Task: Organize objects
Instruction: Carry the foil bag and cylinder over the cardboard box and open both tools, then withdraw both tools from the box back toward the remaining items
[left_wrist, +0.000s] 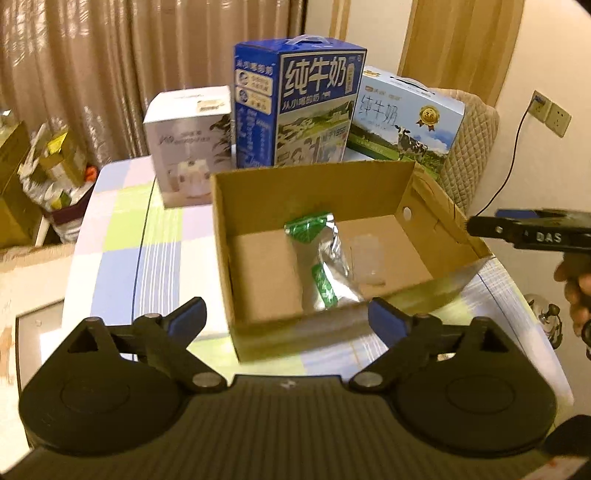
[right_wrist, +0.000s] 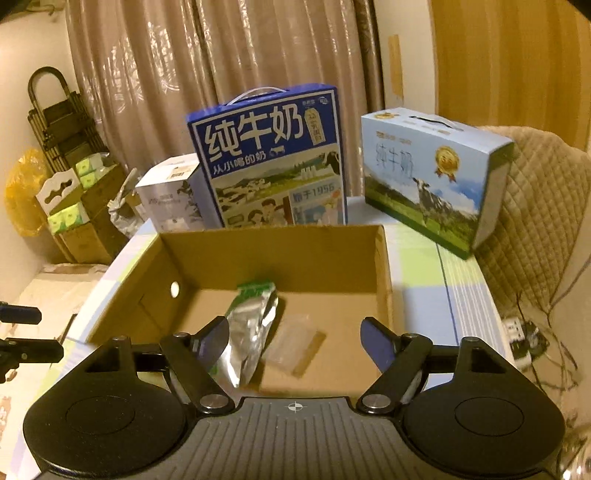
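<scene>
left tool (left_wrist: 286, 314) wide, empty | right tool (right_wrist: 293, 338) wide, empty | foil pouch (left_wrist: 325, 258) – perhaps snacks – in cardboard box (left_wrist: 295, 192)

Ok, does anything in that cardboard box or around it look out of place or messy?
Mostly tidy. In the cardboard box, the green and silver foil pouch lies crumpled and askew across the floor, beside a small clear plastic packet. Both grippers are open and empty. The milk cartons behind stand upright.

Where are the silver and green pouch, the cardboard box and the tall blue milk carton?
silver and green pouch (left_wrist: 325, 258): left wrist view, silver middle.
cardboard box (right_wrist: 273, 254): right wrist view, inner back wall.
tall blue milk carton (left_wrist: 314, 110): left wrist view, front face.
</scene>
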